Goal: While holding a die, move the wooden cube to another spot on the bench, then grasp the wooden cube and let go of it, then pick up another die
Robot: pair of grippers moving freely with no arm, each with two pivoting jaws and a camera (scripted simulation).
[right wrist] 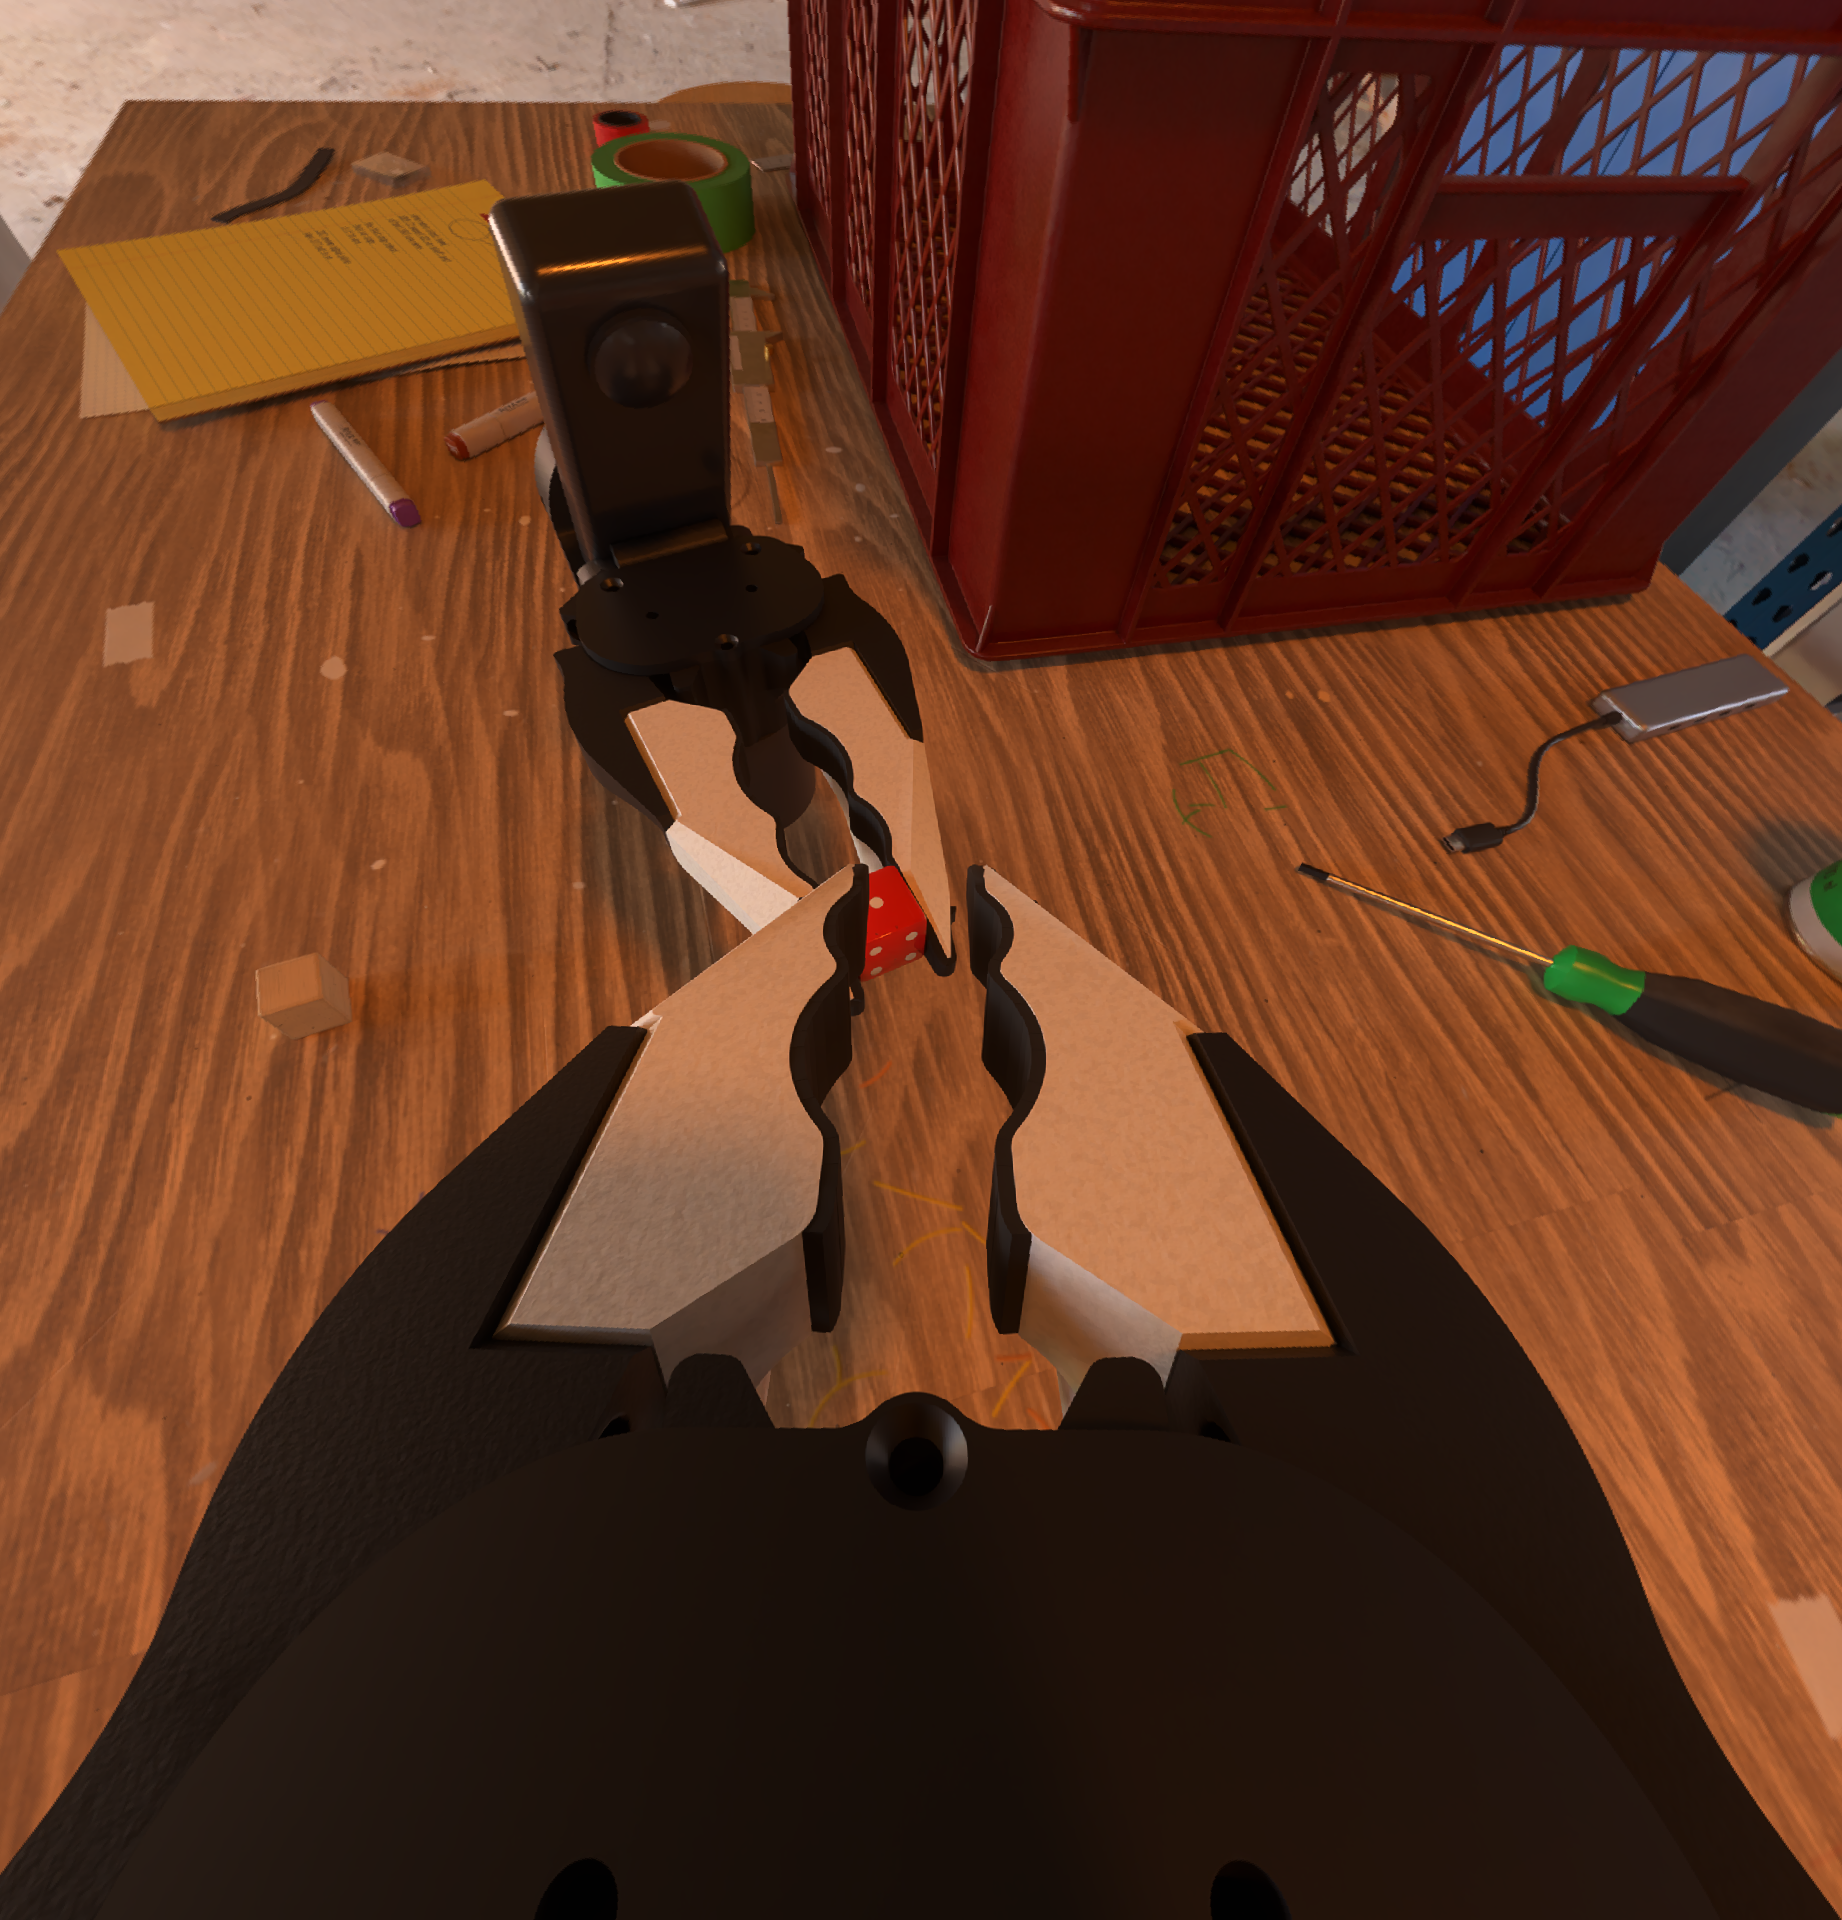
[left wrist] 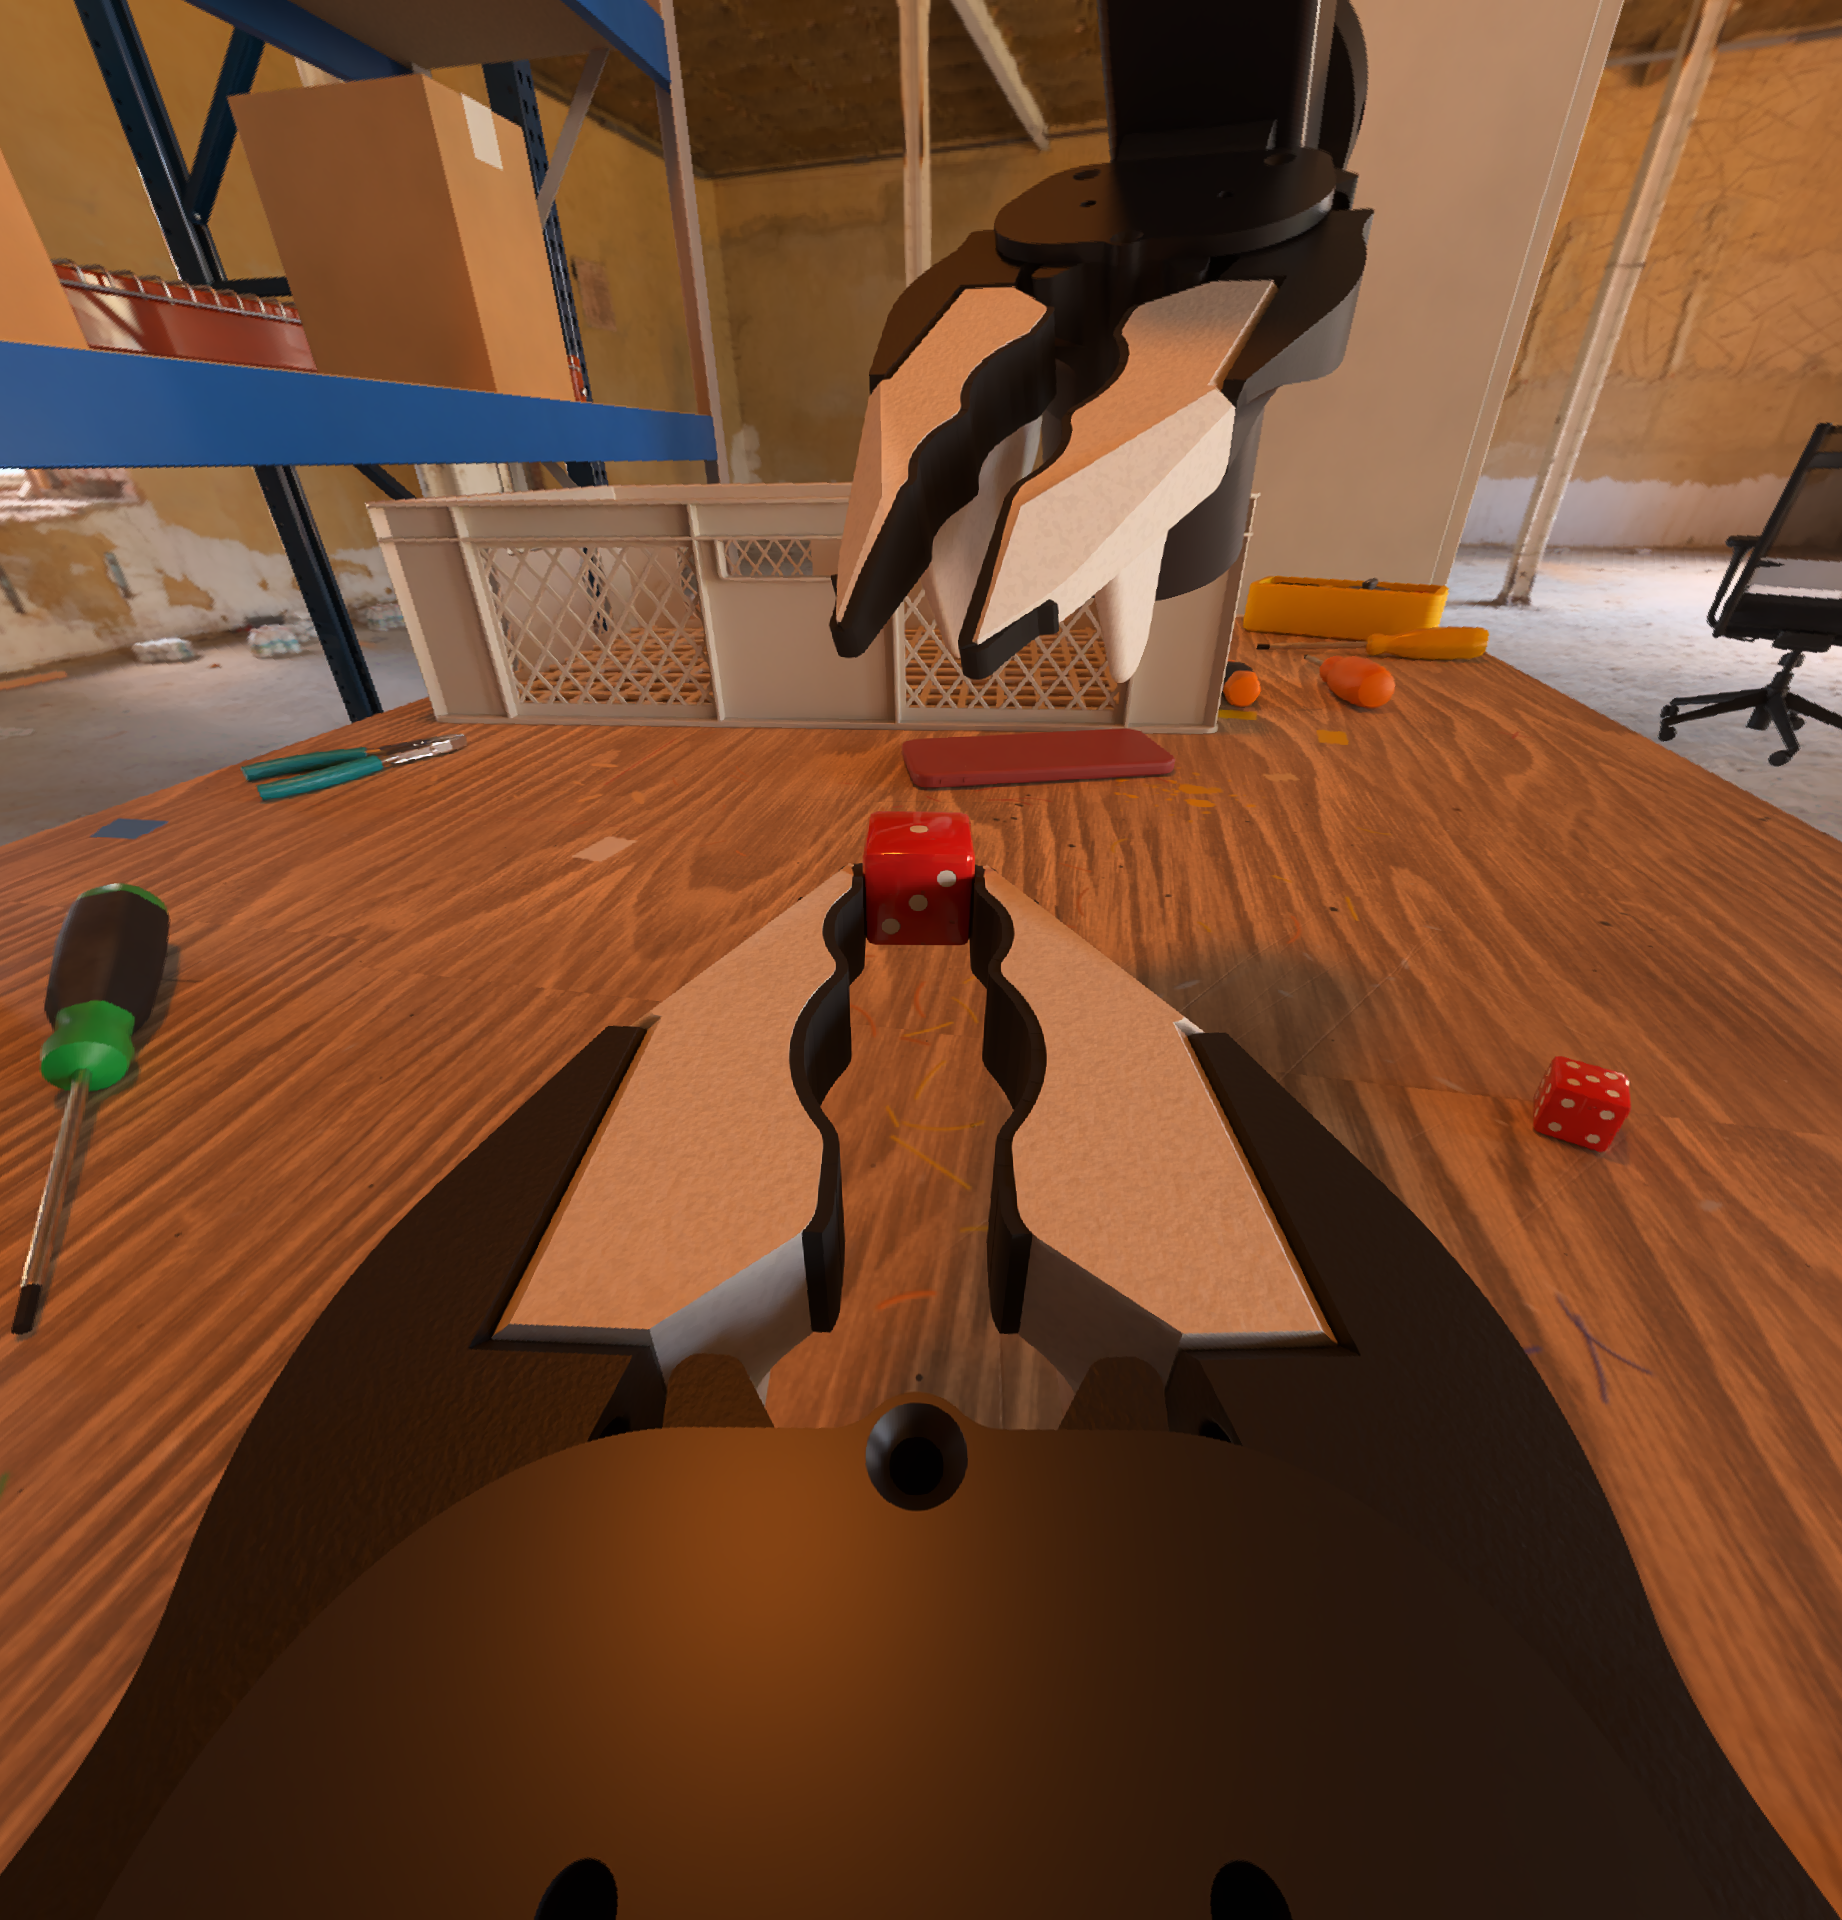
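Observation:
My left gripper (left wrist: pixel 917 883) is shut on a red die (left wrist: pixel 919 878), held between its fingertips low over the wooden bench (left wrist: pixel 1416 935). A second red die (left wrist: pixel 1582 1103) lies loose on the bench to its right. My right gripper (right wrist: pixel 917 883) is open and empty. It hangs tilted downward above and beyond the held die, and also shows in the left wrist view (left wrist: pixel 912 649). The right wrist view shows the left gripper (right wrist: pixel 901 904) with the held die (right wrist: pixel 891 935). The wooden cube (right wrist: pixel 302 995) sits on the bench, left of both grippers.
A green-handled screwdriver (left wrist: pixel 96 1018) lies left, teal pliers (left wrist: pixel 345 764) farther back. A beige crate (left wrist: pixel 605 613) and a flat red case (left wrist: pixel 1036 756) stand ahead. In the right wrist view: a red crate (right wrist: pixel 1312 364), a yellow pad (right wrist: pixel 293 301), markers, green tape (right wrist: pixel 678 171), a cabled adapter (right wrist: pixel 1686 696).

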